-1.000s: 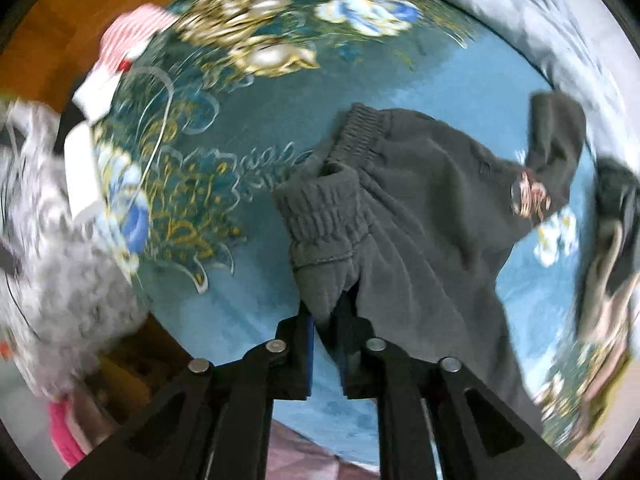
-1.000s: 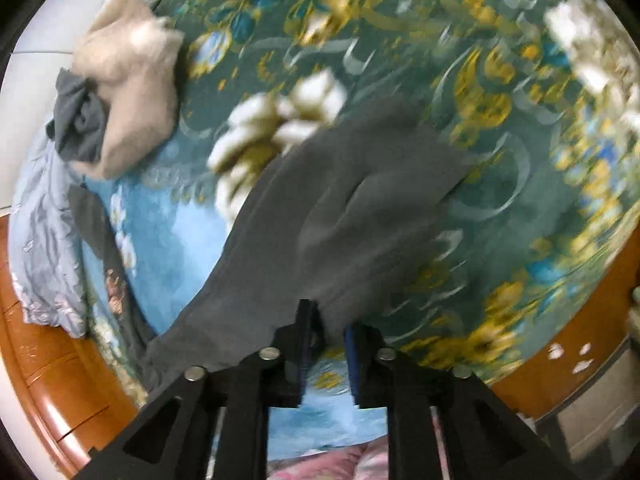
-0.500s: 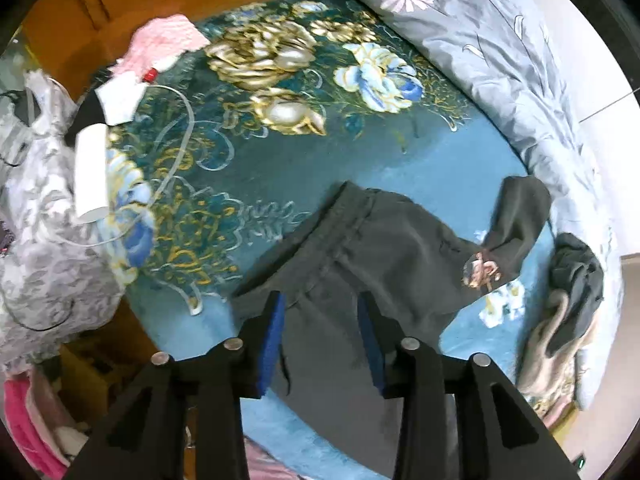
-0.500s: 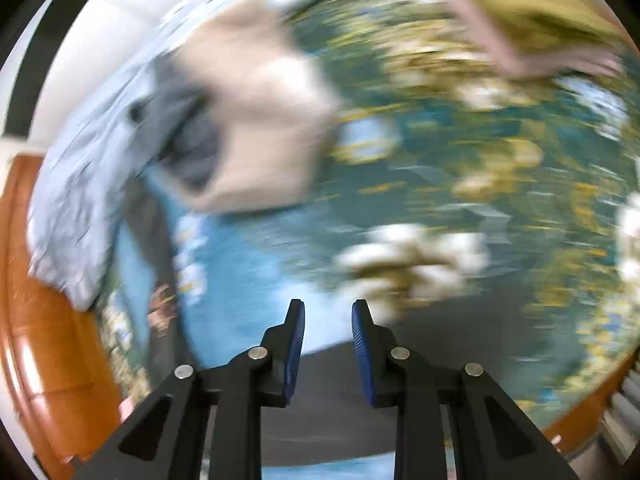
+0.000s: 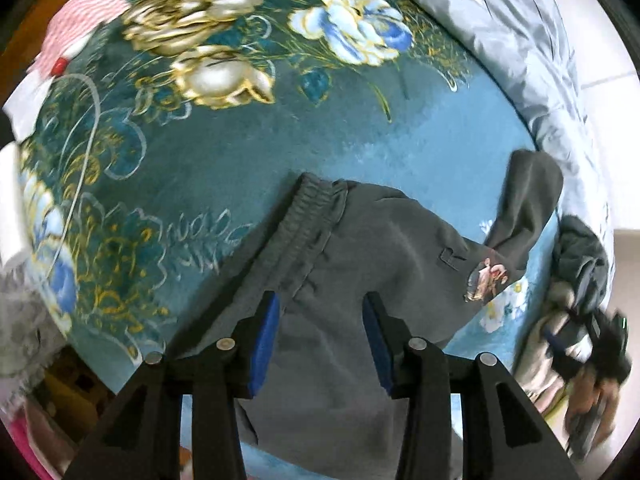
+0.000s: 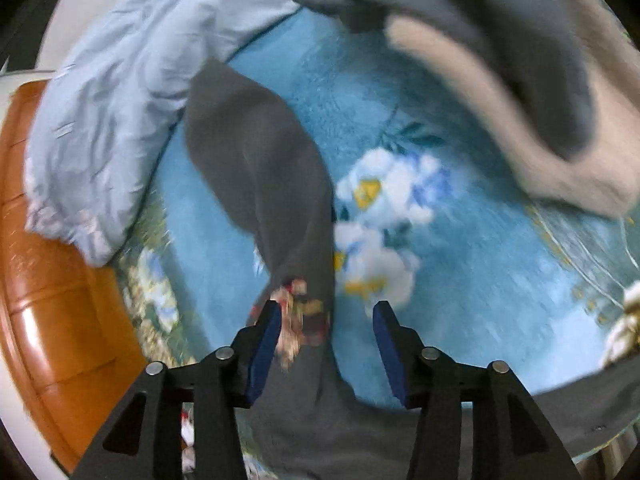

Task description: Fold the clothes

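Observation:
Dark grey sweatpants [image 5: 360, 272] lie on a teal floral blanket [image 5: 224, 152], elastic waistband toward the upper left, one leg bent up at the right with a small colourful patch [image 5: 486, 280]. My left gripper [image 5: 320, 340] is open and empty, hovering over the pants just below the waistband. In the right wrist view the same pant leg [image 6: 264, 168] runs up from the patch [image 6: 300, 316]. My right gripper [image 6: 324, 344] is open and empty, above the patch and the leg's edge.
A beige and grey heap of clothes [image 6: 500, 60] lies at the upper right, also in the left wrist view [image 5: 576, 304]. A pale blue quilt [image 6: 112, 120] and the wooden bed frame [image 6: 52, 320] are at left. A pink striped garment [image 5: 80, 12] and white cable [image 5: 84, 152] lie far left.
Both grippers let go of the pants and opened. The left one lifted and now hovers over the laid-flat waistband. The right one swung over to the bent leg with the patch.

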Available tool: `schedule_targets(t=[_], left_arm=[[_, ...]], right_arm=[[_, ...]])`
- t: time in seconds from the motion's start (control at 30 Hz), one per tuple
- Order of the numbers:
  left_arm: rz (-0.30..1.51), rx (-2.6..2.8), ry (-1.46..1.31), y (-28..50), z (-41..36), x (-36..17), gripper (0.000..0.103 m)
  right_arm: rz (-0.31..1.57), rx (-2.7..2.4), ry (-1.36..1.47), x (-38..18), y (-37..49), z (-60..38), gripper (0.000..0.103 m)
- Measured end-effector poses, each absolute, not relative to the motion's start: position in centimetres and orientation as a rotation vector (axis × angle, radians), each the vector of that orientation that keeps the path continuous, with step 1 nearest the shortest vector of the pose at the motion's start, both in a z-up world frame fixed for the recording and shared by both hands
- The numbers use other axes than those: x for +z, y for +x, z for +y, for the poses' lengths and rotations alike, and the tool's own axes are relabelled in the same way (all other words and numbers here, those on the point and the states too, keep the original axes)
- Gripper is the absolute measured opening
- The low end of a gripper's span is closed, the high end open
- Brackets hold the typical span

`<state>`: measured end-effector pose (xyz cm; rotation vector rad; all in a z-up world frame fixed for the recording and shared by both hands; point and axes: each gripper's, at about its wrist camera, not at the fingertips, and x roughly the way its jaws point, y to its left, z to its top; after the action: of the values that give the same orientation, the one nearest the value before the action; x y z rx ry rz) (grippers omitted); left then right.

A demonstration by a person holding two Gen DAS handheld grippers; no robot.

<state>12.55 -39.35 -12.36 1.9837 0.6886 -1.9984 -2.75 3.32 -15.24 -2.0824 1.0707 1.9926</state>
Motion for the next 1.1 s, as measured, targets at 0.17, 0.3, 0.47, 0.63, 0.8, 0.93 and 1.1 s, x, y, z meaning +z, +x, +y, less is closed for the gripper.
schedule_targets(t=[0.17,0.3,0.47,0.63,0.8,0.93,1.1], left_arm=[[0.650,-2.002,1.996,11.8,-39.6,-13.8,0.048],[0.672,-1.969,1.994,12.0,-40.3,-14.8,0.048],[0.737,-1.910,1.977,12.4,-41.2,-15.7,0.048],[0.749,-1.898,1.967,12.3,-41.2,-15.9,0.048],[0.785,-1.909,1.940,12.4,-41.1,-15.7,0.048],[0.801,-1.915,1.922,12.5,-41.4,-15.6,0.048],[0.842,-1.894,1.858,13.0,-42.7,-15.2,0.048]], right_arm=[[1.020,1.919,-2.066,-19.6,-7.1,2.4,0.062],[0.914,1.935,-2.090,-21.8,-9.5,1.6,0.063],[0.846,1.927,-2.144,-23.6,-10.6,0.5,0.059],[0.803,1.930,-2.189,-23.3,-10.8,-0.7,0.007],[0.760,2.173,-2.192,-18.3,-11.2,-3.5,0.006],[0.567,2.476,-2.249,-12.8,-11.1,-9.9,0.006],[0.456,2.611,-2.396,-11.7,-11.4,-19.3,0.006]])
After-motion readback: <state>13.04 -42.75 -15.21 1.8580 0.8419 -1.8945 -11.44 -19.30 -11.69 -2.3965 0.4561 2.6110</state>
